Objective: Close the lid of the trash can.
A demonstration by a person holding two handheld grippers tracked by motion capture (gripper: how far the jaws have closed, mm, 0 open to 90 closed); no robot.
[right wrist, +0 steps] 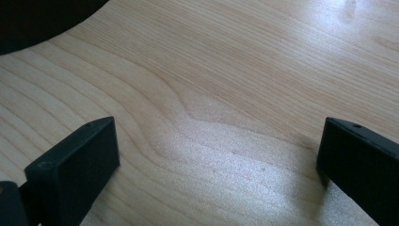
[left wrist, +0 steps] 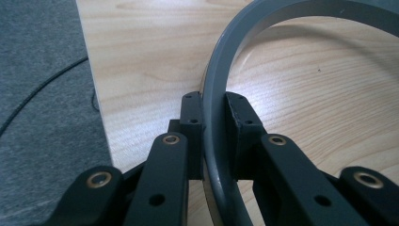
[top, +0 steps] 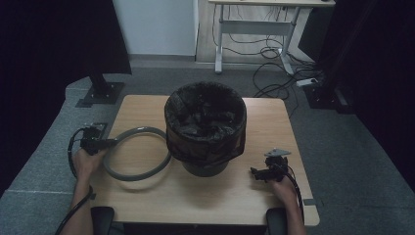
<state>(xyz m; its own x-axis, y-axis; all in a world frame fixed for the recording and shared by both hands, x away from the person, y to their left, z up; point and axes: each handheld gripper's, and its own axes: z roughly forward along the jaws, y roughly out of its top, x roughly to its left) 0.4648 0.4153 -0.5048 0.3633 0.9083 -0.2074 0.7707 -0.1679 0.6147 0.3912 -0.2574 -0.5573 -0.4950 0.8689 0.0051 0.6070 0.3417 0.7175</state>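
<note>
- High view: light wooden desk [top: 210, 196] across the middle of the frame, grey carpet all round it.
- Centre of the frame: dark bin [top: 205, 128] lined with a black bag, standing upright on the desk.
- Left of centre: grey ring [top: 138, 153] lying on the desk, its right edge just beside the foot of the bin; touching or not, cannot tell.
- Left edge of the desk: left hand-held gripper [top: 100, 143] clamped on the ring's left rim, hand behind it, cable looping off to the left.
- Lower right of the frame: right hand-held gripper [top: 262, 172] low over bare desk, well apart from the ring, pointing left towards the bin, grey plate on top.
- Upper part of the frame: white desk legs and a tangle of cables on the floor.

- Left gripper view: ring [left wrist: 221, 94] sweeping from the bottom centre up and round to the upper right, rim pinched between both black jaws of the left hand-held gripper [left wrist: 215, 115], pads pressed on either side.
- Left third of the frame: carpet beyond the desk edge, a thin cable across it.

- Right gripper view: right hand-held gripper [right wrist: 216, 146] with jaws wide apart at lower left and lower right, bare wood grain between them.
- Upper left corner: dark curved edge of the bin [right wrist: 42, 19].
</note>
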